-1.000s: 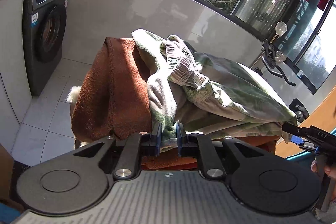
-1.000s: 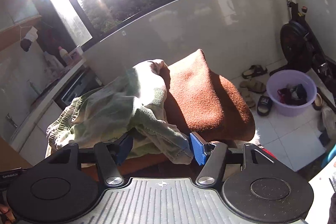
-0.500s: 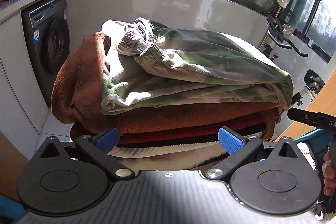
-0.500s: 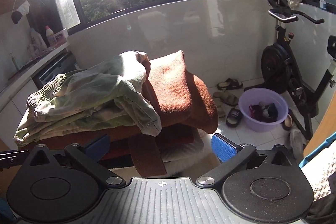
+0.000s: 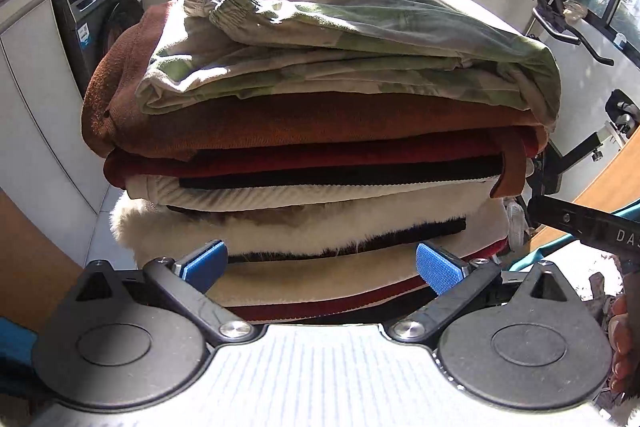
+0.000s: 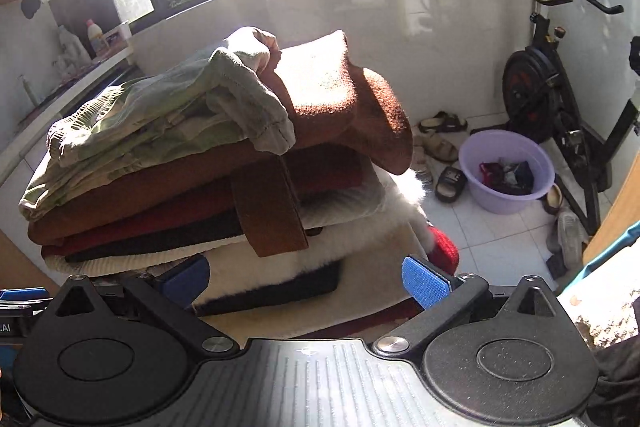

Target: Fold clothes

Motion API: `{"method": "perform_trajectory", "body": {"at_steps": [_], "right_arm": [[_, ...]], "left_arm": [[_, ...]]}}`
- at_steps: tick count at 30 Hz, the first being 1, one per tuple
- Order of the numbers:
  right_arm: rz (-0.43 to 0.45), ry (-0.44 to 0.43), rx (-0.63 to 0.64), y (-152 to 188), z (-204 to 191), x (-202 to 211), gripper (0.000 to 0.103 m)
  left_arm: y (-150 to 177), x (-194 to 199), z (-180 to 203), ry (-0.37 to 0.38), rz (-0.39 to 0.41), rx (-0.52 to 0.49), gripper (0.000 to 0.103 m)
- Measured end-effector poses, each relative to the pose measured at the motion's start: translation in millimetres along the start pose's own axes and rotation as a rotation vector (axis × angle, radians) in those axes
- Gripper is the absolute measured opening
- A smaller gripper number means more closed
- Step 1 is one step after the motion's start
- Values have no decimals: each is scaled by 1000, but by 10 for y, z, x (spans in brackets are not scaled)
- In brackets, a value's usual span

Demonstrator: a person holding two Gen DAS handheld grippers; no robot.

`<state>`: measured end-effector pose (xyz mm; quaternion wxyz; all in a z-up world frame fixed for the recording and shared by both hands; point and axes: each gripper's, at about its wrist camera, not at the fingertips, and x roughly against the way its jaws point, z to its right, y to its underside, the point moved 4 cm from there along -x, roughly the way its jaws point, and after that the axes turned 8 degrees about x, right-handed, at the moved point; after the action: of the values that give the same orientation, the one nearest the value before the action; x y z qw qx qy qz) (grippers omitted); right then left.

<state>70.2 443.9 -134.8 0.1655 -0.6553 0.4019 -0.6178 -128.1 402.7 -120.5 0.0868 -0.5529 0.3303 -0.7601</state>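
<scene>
Facing a tall stack of folded clothes [image 5: 320, 155] from both wrist views. I see the green patterned garment [image 5: 344, 43] lying on top, over a brown knit [image 5: 304, 123], then dark red, black, white ribbed and fluffy white layers. My left gripper [image 5: 320, 263] stands wide, nothing between its blue pads, near the stack's lower layers. My right gripper [image 6: 306, 281] is equally wide and empty. One brown sleeve [image 6: 272, 203] hangs down the near side. Far right: purple basin [image 6: 506, 171] and exercise bike [image 6: 560, 95].
</scene>
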Motion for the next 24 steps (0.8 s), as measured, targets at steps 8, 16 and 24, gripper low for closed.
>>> {"method": "perform_trajectory", "body": {"at_steps": [8, 16, 24], "right_arm": [[-28, 36, -22, 140, 166, 109, 102], [32, 74, -14, 445, -155, 799, 102], [-4, 149, 30, 1311, -694, 1522, 102]], "left_arm": [[104, 143, 156, 12, 6, 2, 103], [432, 603, 24, 66, 58, -48, 103], [1289, 1121, -502, 43, 26, -40, 103]]}}
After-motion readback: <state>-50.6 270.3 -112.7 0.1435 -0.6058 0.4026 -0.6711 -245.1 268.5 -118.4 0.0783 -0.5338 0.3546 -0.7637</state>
